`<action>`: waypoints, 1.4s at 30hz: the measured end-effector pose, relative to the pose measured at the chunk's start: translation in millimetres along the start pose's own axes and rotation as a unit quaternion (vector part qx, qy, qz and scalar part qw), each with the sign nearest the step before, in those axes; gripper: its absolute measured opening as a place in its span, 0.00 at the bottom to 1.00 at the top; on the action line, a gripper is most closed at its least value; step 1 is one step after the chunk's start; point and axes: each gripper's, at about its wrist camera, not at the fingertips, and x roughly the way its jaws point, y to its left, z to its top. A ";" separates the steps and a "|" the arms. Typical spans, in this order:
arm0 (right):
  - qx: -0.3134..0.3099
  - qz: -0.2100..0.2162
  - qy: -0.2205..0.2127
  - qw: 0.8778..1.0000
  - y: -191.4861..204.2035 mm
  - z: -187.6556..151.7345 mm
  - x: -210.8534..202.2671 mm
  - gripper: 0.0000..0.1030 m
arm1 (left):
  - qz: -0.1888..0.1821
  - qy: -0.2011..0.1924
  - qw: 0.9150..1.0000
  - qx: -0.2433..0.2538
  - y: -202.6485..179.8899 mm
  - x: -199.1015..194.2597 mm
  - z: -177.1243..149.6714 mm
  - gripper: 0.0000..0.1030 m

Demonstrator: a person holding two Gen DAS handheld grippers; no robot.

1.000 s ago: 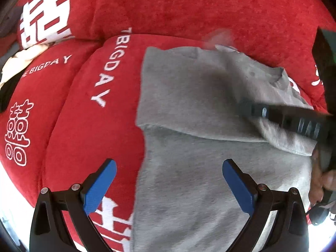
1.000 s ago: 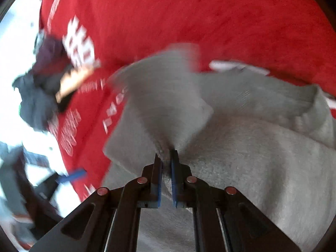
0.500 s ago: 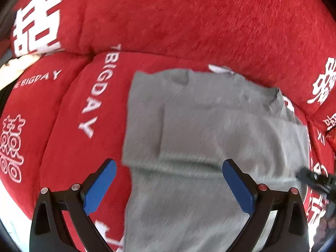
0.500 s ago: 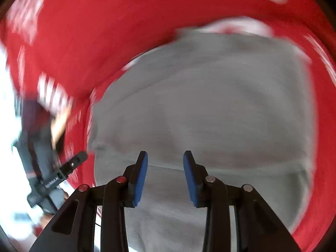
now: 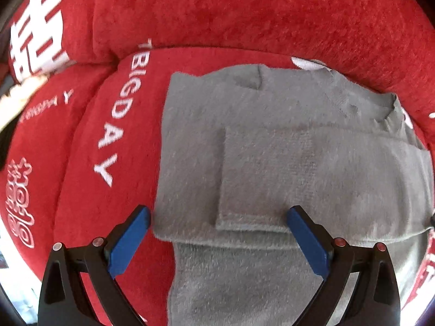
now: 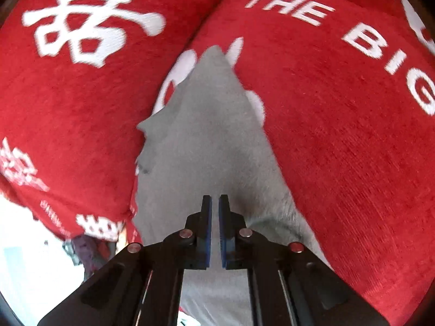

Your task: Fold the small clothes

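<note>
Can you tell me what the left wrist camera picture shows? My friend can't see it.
A fuzzy grey top lies on a red cushion with white letters, its sleeve folded across the middle. The left gripper hangs over it, blue pads wide apart, holding nothing.

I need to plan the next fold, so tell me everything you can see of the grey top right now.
The grey top is a soft, fuzzy knit lying flat on the red cushion with white lettering. A sleeve is folded across its chest, giving a layered rectangular flap, and its collar points to the upper right in the left wrist view. The open left hand-held gripper hovers over its left side without gripping it. The right hand-held gripper is shut at one end of the top; whether it pinches fabric is unclear.
</note>
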 end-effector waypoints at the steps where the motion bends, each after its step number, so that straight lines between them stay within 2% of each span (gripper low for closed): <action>1: 0.003 -0.006 0.004 1.000 -2.3 -4.0 -3.5 0.06 | -0.006 0.003 1.000 -0.005 2.1 1.2 0.3 0.98; 4: 0.019 -0.012 0.008 1.000 -10.1 -13.5 2.3 0.15 | -0.018 0.010 1.000 -0.016 4.1 4.0 1.0 0.98; 5: 0.024 -0.010 0.006 1.000 -13.0 -12.9 4.8 0.20 | -0.017 0.009 1.000 -0.017 3.0 4.9 1.8 0.98; 6: 0.032 -0.006 0.003 0.999 -15.4 -10.3 9.1 0.22 | -0.014 0.008 1.000 -0.015 1.6 5.4 2.5 0.98; 9: 0.045 0.012 -0.010 0.999 -16.6 -0.8 17.7 0.21 | -0.007 0.007 1.000 -0.009 -1.3 6.9 3.0 0.98; 10: 0.043 0.002 -0.014 0.999 -13.7 2.6 20.4 0.18 | -0.007 0.008 1.000 -0.008 -1.2 6.9 3.2 0.98; 11: 0.035 -0.003 -0.018 0.999 -10.3 4.1 19.1 0.09 | -0.007 0.008 1.000 -0.007 -1.7 5.7 3.1 0.98; 14: 0.001 -0.019 -0.026 0.999 -3.7 4.4 9.1 0.08 | 0.002 0.003 1.000 0.015 -5.1 0.8 0.3 0.98; 16: 0.001 -0.031 -0.013 0.999 -13.0 5.9 8.4 0.08 | 0.004 0.005 1.000 0.025 -3.4 1.3 -4.6 0.98; 19: -0.006 -0.010 0.037 0.999 -17.9 6.0 9.4 0.11 | -0.003 0.012 0.999 0.029 0.1 -3.0 -8.9 0.98; 21: -0.049 -0.016 0.044 0.998 -7.1 3.5 0.0 0.22 | -0.027 0.011 0.999 0.029 4.4 -9.7 -7.7 0.98; 24: -0.100 -0.023 0.023 0.994 5.2 3.7 -22.6 0.38 | -0.059 0.011 0.997 0.038 7.3 -14.3 1.2 0.98; 26: -0.103 -0.047 -0.003 0.994 3.4 11.7 -32.8 0.38 | -0.070 0.011 0.996 0.049 1.0 -14.3 9.5 0.98; 28: -0.086 -0.051 -0.017 0.995 -4.9 22.4 -36.2 0.38 | -0.080 0.017 0.995 0.056 -4.4 -12.0 15.1 0.98; 29: -0.083 -0.053 -0.016 0.995 -7.7 26.4 -33.2 0.38 | -0.084 0.022 0.995 0.059 -8.2 -11.1 14.9 0.96; 31: -0.094 -0.065 0.007 0.993 -10.1 31.0 -17.3 0.39 | -0.082 0.035 0.994 0.062 -13.2 -5.1 14.2 0.75; 33: -0.109 -0.070 0.028 0.991 -8.7 31.0 -1.5 0.39 | -0.074 0.040 0.994 0.068 -13.9 0.0 15.2 0.71; 35: -0.114 -0.063 0.043 0.991 -7.6 29.8 9.8 0.38 | -0.073 0.035 0.994 0.075 -15.9 -2.4 13.6 0.59; 37: -0.113 -0.057 0.047 0.991 -6.3 31.3 13.2 0.38 | -0.083 0.036 0.993 0.080 -15.9 -6.1 10.2 0.43; 38: -0.113 -0.060 0.048 0.991 -5.7 32.0 12.4 0.36 | -0.086 0.038 0.992 0.080 -14.7 -7.4 9.3 0.39; 39: -0.117 -0.066 0.051 0.990 -4.7 31.9 11.8 0.19 | -0.085 0.039 0.992 0.081 -13.0 -9.5 7.7 0.36; 42: -0.128 -0.070 0.051 0.988 -1.0 29.6 8.3 0.18 | -0.073 0.033 0.994 0.071 -1.0 -22.9 -0.5 0.37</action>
